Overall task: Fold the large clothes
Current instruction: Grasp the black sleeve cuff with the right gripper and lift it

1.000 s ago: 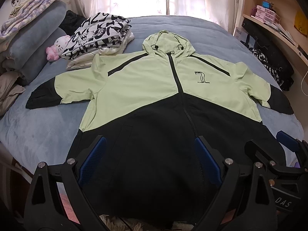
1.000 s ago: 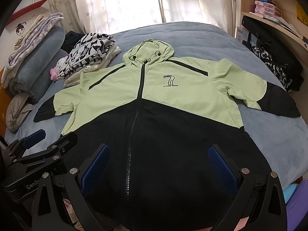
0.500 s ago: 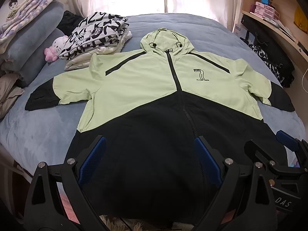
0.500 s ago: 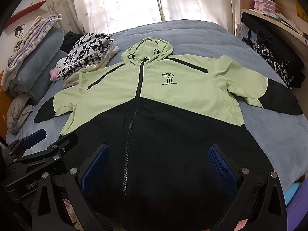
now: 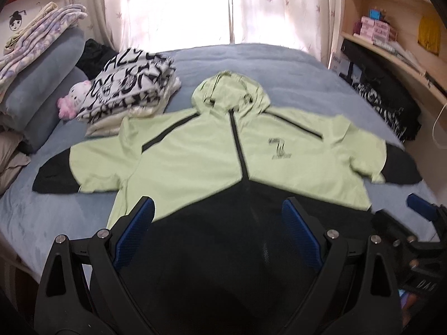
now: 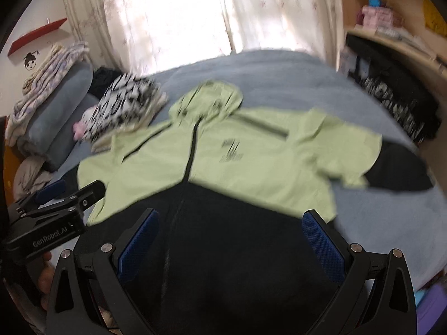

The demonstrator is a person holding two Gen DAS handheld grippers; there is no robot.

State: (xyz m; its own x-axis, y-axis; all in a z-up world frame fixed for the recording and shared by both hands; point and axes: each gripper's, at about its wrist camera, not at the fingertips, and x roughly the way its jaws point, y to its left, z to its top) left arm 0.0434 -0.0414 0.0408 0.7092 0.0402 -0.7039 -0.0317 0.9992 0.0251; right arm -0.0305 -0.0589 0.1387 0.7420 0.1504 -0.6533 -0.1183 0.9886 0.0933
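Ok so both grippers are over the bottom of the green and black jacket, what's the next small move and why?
Probably lower both onto the hem: the green-and-black hooded jacket lies spread flat on the blue bed, and the left gripper and right gripper are open, holding nothing.

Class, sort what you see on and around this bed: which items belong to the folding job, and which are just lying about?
Belongs to the job:
green-and-black hooded jacket
left gripper
right gripper

Just lying about:
black-and-white patterned folded clothes
pink-and-white plush toy
grey pillows
shelf boxes
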